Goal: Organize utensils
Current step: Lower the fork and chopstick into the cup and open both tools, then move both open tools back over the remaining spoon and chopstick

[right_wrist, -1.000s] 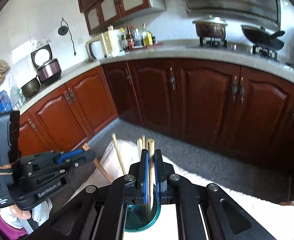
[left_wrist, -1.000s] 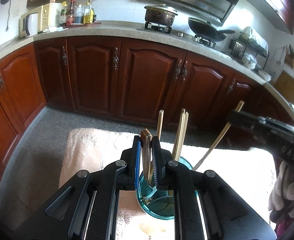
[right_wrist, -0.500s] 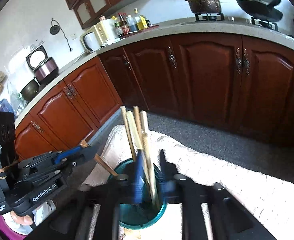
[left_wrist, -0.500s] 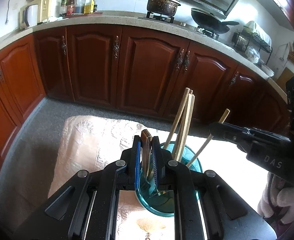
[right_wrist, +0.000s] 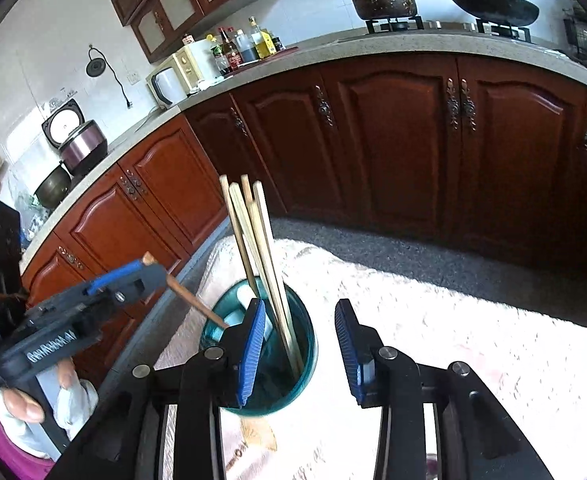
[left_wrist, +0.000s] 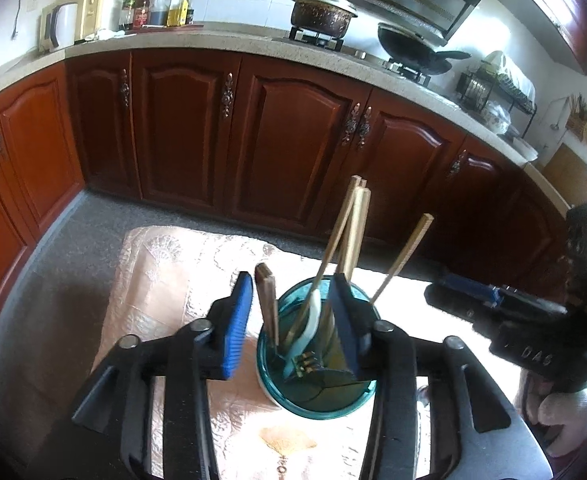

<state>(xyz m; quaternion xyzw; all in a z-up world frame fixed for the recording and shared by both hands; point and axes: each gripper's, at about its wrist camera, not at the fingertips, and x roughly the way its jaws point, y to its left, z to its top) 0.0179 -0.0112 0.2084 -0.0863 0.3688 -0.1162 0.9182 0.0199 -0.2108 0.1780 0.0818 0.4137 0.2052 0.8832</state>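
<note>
on my left wrist view, my left gripper (left_wrist: 293, 320) has its jaws opening, the dark-handled utensil (left_wrist: 267, 304) standing loose between them, no pad pressing it. the teal cup (left_wrist: 317, 384) sits at six o'clock on the patterned cloth (left_wrist: 161, 276), holding the pale chopsticks (left_wrist: 349, 232) that lean toward one o'clock. on my right wrist view, my right gripper (right_wrist: 299, 346) is released, its jaws apart; the chopsticks stand in the cup between them, untouched.
</note>
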